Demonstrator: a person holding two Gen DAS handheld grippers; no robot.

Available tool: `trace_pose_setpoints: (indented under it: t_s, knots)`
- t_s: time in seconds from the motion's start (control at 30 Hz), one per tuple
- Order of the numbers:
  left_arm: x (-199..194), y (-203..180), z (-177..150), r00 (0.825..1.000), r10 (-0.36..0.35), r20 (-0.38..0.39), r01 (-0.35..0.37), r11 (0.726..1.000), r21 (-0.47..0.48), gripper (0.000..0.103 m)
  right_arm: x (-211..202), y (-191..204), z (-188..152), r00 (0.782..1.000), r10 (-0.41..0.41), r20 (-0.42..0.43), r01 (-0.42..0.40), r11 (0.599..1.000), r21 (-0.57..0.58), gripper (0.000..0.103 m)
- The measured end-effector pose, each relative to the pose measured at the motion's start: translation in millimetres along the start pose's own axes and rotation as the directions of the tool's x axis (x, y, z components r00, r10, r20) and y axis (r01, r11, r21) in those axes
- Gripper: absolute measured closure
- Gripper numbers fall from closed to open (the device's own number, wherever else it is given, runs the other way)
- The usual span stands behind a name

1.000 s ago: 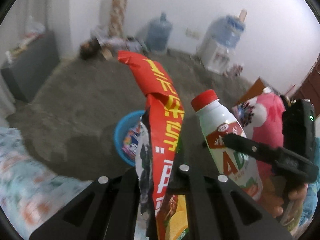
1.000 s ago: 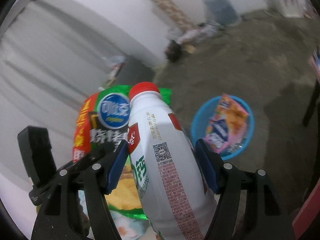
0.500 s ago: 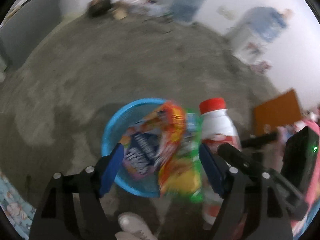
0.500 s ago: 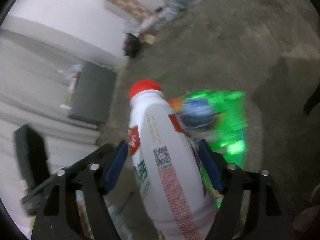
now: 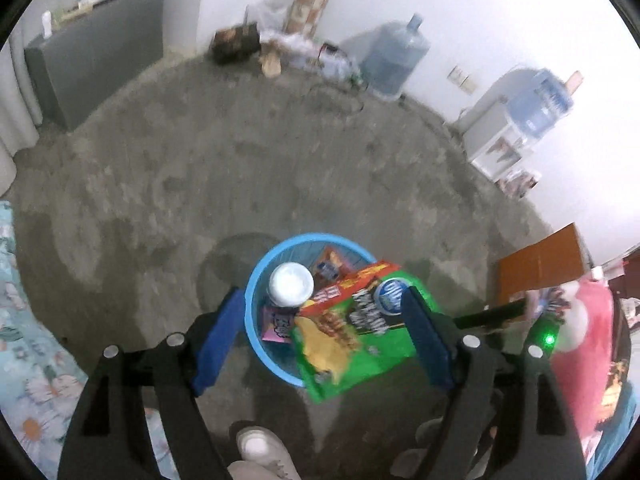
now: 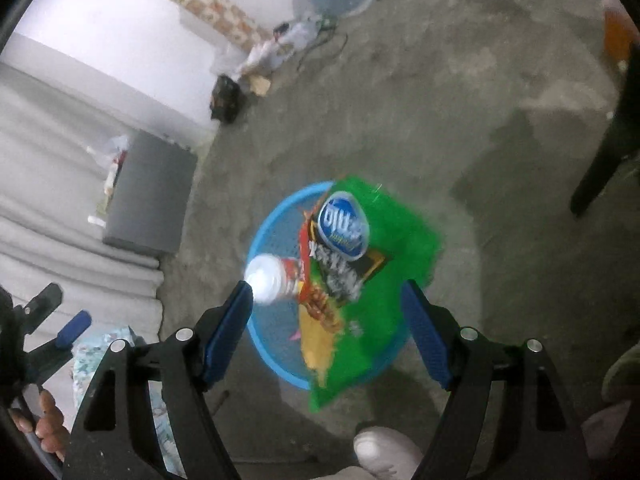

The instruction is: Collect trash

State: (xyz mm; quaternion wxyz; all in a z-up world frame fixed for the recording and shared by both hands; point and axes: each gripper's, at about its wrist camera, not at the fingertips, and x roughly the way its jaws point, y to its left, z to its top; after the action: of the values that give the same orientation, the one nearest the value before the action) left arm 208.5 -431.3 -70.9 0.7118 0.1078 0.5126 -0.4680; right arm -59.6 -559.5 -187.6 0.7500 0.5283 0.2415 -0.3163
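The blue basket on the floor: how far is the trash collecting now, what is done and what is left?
Done: the white bottle lies inside the blue basket, on older wrappers. In hand: nothing. The left gripper and the right gripper both have open, empty jaws, which have just been opening. The green snack bag hangs over the basket rim, not fully inside. Left: the bag may need pushing in; more trash is not clearly visible.
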Motion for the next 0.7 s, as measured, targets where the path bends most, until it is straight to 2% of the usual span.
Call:
trace_pose_setpoints:
  t_s: [0.17, 0.3, 0.37, 0.43, 0.47, 0.5, 0.57, 0.6, 0.67, 0.7]
  knots:
    - [-66.3, -16.6, -21.8, 0.996, -0.013, 0.083, 0.008, 0.998, 0.068, 0.022, -35.3, 3.7, -5.0, 0.998, 0.03, 0.06, -0.03, 1.0, 0.001, 0.03]
    - [-128.6, -25.0, -50.0, 0.985, -0.025, 0.169, 0.006, 0.994, 0.112, 0.013, -63.5, 45.1, -21.4, 0.995, 0.055, 0.086, -0.045, 0.992, -0.116, 0.03]
    - [-169.6, -25.6, -70.2, 0.971, -0.011, 0.241, -0.015, 0.994, 0.104, 0.007, -82.6, 70.6, -35.4, 0.994, 0.067, 0.092, -0.047, 0.978, -0.204, 0.03]
    - [-202.2, -25.0, -88.9, 0.954, 0.011, 0.301, -0.037, 0.996, 0.079, 0.006, -112.0, 105.0, -58.1, 0.99, 0.095, 0.104, -0.056, 0.944, -0.326, 0.026]
    - [-224.9, -22.9, -104.6, 0.939, 0.035, 0.343, -0.056, 0.997, 0.052, 0.006, -124.1, 119.6, -68.8, 0.988, 0.112, 0.107, -0.063, 0.921, -0.385, 0.023]
    - [-238.3, -21.8, -114.6, 0.929, 0.059, 0.365, -0.074, 0.997, 0.03, 0.006, -143.1, 141.4, -87.0, 0.983, 0.145, 0.11, -0.077, 0.879, -0.471, 0.019]
    - [-265.9, -16.8, -138.6, 0.904, 0.154, 0.399, -0.148, 0.988, -0.045, 0.006, -162.7, 166.4, -107.8, 0.976, 0.189, 0.11, -0.094, 0.818, -0.568, 0.013]
    - [-280.2, -12.5, -154.1, 0.885, 0.223, 0.408, -0.2, 0.975, -0.099, 0.006, -175.7, 179.9, -124.6, 0.972, 0.211, 0.104, -0.101, 0.773, -0.626, 0.011]
    - [-300.7, -4.1, -180.3, 0.853, 0.305, 0.424, -0.253, 0.951, -0.177, 0.006, -197.5, 199.0, -157.9, 0.966, 0.242, 0.094, -0.101, 0.684, -0.722, 0.008]
    - [-311.8, -0.2, -196.5, 0.833, 0.345, 0.432, -0.278, 0.937, -0.213, 0.006, -204.1, 203.6, -170.1, 0.965, 0.246, 0.093, -0.094, 0.652, -0.752, 0.008]
